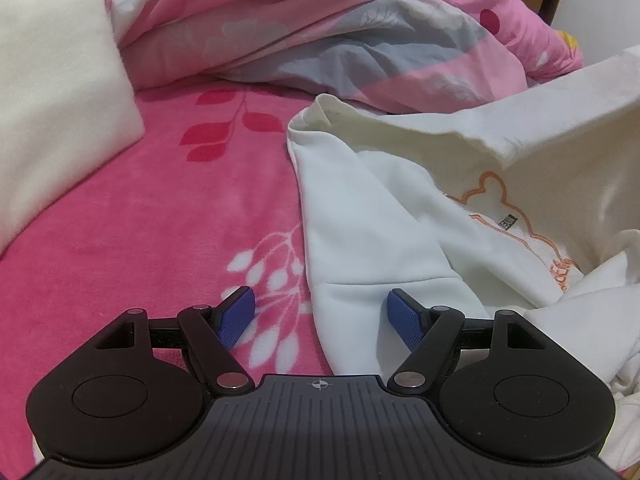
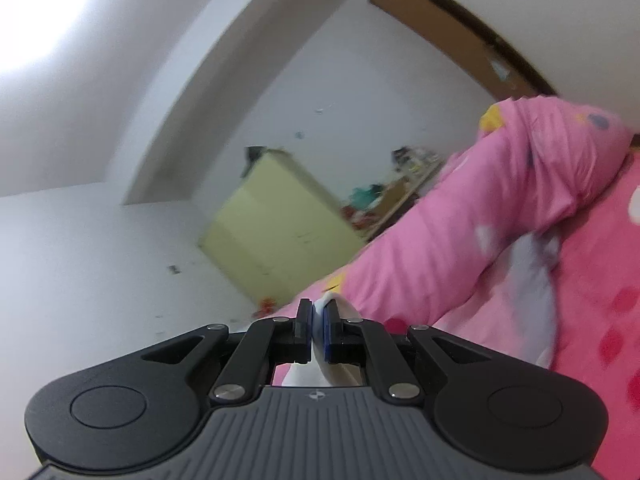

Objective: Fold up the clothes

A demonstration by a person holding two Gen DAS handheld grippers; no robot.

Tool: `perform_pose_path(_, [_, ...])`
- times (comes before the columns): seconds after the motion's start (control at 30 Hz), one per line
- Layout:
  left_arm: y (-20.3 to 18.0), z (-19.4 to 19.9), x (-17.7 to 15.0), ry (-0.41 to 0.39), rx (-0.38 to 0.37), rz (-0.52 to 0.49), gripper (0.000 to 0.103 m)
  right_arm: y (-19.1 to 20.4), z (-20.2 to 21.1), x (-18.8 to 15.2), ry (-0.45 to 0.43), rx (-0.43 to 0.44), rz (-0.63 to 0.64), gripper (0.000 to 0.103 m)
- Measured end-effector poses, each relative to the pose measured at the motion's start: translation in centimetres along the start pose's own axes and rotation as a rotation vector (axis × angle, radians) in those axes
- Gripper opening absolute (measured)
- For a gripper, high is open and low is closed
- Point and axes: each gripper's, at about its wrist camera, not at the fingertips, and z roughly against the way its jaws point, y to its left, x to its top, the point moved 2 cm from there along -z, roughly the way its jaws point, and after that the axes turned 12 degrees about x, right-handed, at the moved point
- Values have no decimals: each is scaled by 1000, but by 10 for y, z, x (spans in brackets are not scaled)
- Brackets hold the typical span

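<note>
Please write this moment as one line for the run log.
left gripper: open, over sleeve cuff | right gripper: shut on white fabric, raised | white sweatshirt: unfolded on pink blanket

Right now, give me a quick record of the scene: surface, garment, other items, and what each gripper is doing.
surface: pink floral blanket on a bed
garment: white sweatshirt with an orange outline print, part lying on the blanket, part lifted
other items: pink patterned quilt bunched behind; cream pillow at left
left gripper: open, over the sweatshirt's edge, holding nothing
right gripper: shut on white fabric, pointing toward the room
</note>
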Motion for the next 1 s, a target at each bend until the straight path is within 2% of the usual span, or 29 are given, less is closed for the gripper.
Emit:
perform_pose_path(0.2, [0, -3, 0, -4, 0, -10, 74, -50, -60, 17, -12, -152, 60, 5])
perform_pose_path(0.3, [2, -4, 1, -4, -6, -7, 74, -77, -82, 5, 17, -247, 126, 5])
perform_pose_path(0.4, [3, -4, 1, -3, -16, 3, 74, -106, -100, -18, 135, -382, 208, 8])
perform_pose_path(0.47, [3, -4, 1, -8, -21, 9, 74, -130, -109, -39, 295, -532, 239, 17])
perform_pose_path(0.5, [3, -3, 1, -14, -24, 13, 74, -142, -112, -50, 391, -616, 252, 30])
perform_pose_path(0.53, [4, -1, 1, -25, -30, 17, 74, -151, -112, -62, 487, -696, 259, 38])
perform_pose_path(0.6, [5, 6, 2, -66, -48, 26, 74, -157, -103, -77, 584, -760, 263, 38])
perform_pose_path(0.7, [3, 28, 2, -171, -93, 18, 74, -135, -72, -85, 587, -652, 242, 46])
perform_pose_path(0.8, [-17, 50, 2, -223, -214, -76, 75, -108, -31, -83, 550, -505, 184, 61])
perform_pose_path(0.9, [-48, 65, 0, -229, -338, -201, 77, -86, 3, -85, 555, -381, 98, 61])
perform_pose_path(1.0, [-85, 68, -8, -233, -340, -368, 77, -67, 35, -101, 572, -280, 26, 61])
